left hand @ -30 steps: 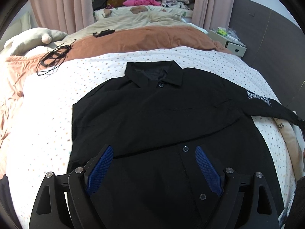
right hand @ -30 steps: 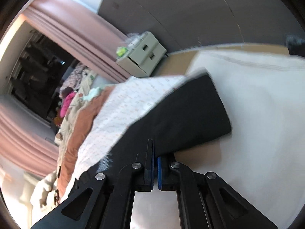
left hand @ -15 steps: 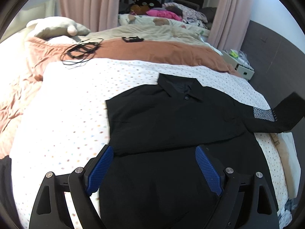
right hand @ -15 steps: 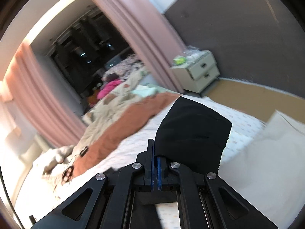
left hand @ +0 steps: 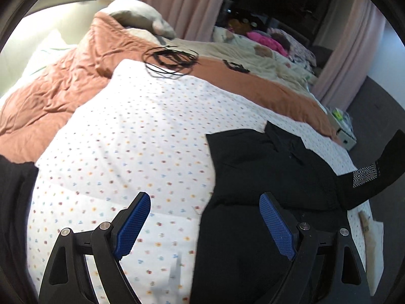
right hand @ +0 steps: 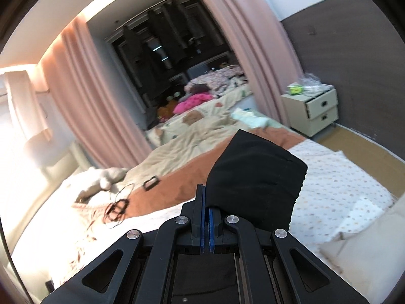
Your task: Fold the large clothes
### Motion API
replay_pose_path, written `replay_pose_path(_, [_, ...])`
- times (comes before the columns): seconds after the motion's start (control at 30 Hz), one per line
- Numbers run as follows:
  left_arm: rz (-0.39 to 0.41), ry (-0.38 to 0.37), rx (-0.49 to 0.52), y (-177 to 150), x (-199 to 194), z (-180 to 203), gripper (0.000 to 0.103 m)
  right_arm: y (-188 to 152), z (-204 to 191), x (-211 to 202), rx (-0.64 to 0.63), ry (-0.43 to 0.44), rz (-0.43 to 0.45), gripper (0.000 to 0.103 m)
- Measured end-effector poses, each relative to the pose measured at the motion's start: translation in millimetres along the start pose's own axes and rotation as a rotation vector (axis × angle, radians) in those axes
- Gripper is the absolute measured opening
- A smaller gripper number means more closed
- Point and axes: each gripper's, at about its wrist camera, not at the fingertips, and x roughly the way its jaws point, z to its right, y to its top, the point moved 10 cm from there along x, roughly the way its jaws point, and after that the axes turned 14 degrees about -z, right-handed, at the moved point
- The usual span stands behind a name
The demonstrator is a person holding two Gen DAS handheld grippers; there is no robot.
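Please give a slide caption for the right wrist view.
Right gripper shut on black sleeve, lifted above the bed.

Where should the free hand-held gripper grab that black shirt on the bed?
Probably the shirt's near side edge, coming in from the spotted sheet. That edge lies flat and clear, and the left hand-held gripper is open above it. The raised sleeve is already pinched.
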Motion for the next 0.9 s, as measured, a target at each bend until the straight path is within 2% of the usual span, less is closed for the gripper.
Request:
replay_pose_path(0.17, [0.037, 0.032, -0.013, -1.2, -12.1, -27.9, 0.089, -11.7, -42.7, 28.4, -0.043, 0.026, -0.052, 0.003])
replay_pose_path(0.33, [0.064, 0.023, -0.057, -3.5, -18.7, -56.5, 0.089, -32.1, -84.5, 58.6, -0.094, 0.041, -0.107, 0.003])
replay_pose_path(0.53, [0.057, 0.02, -0.094, -9.5, -15.0, -88.6, 0.089, -60.9, -127.9, 100.2, -0.148, 0.044, -0.167, 0.003])
replay_pose_path(0.9, [0.072, 0.084, -0.169, -21.2, -22.1, -156.5, 0.089, -154.0, -171.5, 212.9, -0.177, 0.049, -0.355, 0.003])
